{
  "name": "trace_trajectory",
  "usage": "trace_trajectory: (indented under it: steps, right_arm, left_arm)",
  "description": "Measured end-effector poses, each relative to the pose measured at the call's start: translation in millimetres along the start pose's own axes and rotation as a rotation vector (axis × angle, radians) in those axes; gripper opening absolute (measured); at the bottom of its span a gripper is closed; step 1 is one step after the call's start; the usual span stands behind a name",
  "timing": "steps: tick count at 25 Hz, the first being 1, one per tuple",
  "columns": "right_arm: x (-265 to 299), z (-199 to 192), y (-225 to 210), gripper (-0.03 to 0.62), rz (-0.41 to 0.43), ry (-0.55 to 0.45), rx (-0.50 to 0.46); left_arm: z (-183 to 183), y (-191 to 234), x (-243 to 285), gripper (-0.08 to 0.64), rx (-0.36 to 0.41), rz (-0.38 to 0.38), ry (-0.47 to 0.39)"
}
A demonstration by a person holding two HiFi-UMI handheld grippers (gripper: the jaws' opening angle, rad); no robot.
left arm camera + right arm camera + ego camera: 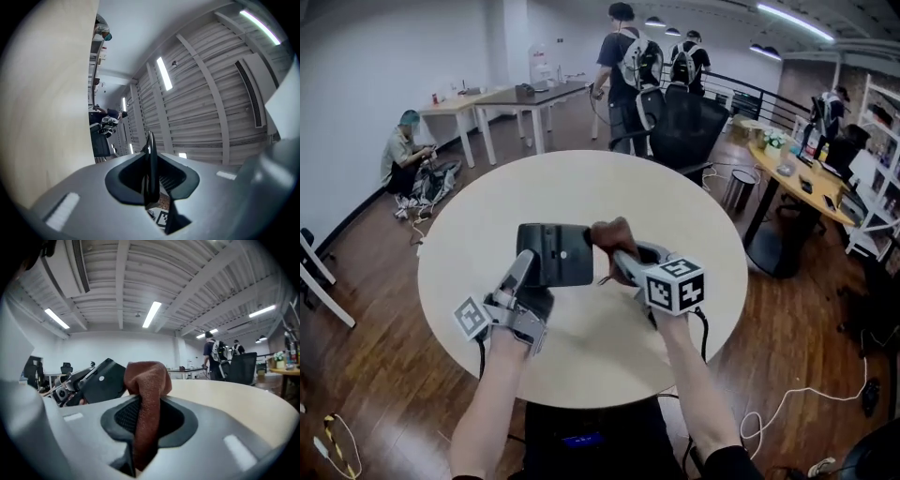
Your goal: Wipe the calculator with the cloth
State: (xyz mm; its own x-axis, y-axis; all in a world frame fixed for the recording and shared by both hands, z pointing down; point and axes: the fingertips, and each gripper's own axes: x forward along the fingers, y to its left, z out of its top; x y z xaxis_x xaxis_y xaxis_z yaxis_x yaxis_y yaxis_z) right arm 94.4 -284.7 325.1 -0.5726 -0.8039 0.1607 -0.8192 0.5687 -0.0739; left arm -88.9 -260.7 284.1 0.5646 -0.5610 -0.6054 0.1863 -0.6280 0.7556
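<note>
Nearest the table's near edge, the person's two forearms reach in over the round cream-coloured table [581, 187], each hand carrying a grey two-jaw gripper with a marker cube.

The left gripper [528, 264] points upward at a slant. Its jaws stand narrow, clamped on the edge of the flat black rectangular calculator [555, 253]. In the left gripper view the left gripper [150, 180] has the calculator [151, 159] edge-on as a thin dark blade between the pads. The calculator is held tilted up above the middle of the table, with a plain dark face bearing one small pale dot towards the head view.

The right gripper [621, 259] lies about level, just right of the calculator. Its jaws are closed on the reddish-brown terry cloth [612, 234], whose bunched end touches the calculator's right edge near its upper corner. In the right gripper view the right gripper [145, 425] has the cloth [147, 380] rising in a fold from between the pads, with the calculator [101, 380] just to its left.

At the table's far edge stands a black mesh office chair [689, 127]. Beyond it two people with backpacks [623, 56] stand by white tables [506, 98]. Another person [403, 150] crouches by the left wall.
</note>
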Motion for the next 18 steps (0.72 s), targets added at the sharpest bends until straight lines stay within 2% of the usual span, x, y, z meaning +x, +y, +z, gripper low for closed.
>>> trace_trajectory:
  steps: [2,3,5,8,10,12,16,18]
  right_arm:
    - [-12,8,-13,0.084,-0.032,-0.037,0.049]
    - [-16,15,-5,0.084,-0.016,-0.06,0.062]
    - [-17,34,32,0.084,0.075,-0.102,0.057]
    - [-5,55,102,0.084,0.226,-0.119,-0.059]
    - [7,53,124,0.084,0.256,-0.09,-0.143]
    - [13,47,112,0.084,0.223,-0.075,-0.159]
    - [6,30,34,0.084,0.033,-0.045,-0.07]
    - [-6,22,12,0.084,-0.016,-0.05,-0.005]
  left_arm:
    - [2,0,6,0.071,0.001,0.002,0.01]
    - [2,-3,8,0.072,-0.002,0.006,0.012]
    - [2,-5,7,0.072,-0.008,0.016,0.008]
    - [0,-6,4,0.071,-0.017,0.019,0.008]
    - [-2,-10,4,0.072,-0.025,0.004,0.011]
    - [-5,-14,5,0.072,-0.021,-0.007,0.015]
    - [-2,-10,3,0.072,-0.027,0.004,-0.012]
    - [1,-9,3,0.072,-0.034,0.002,-0.033]
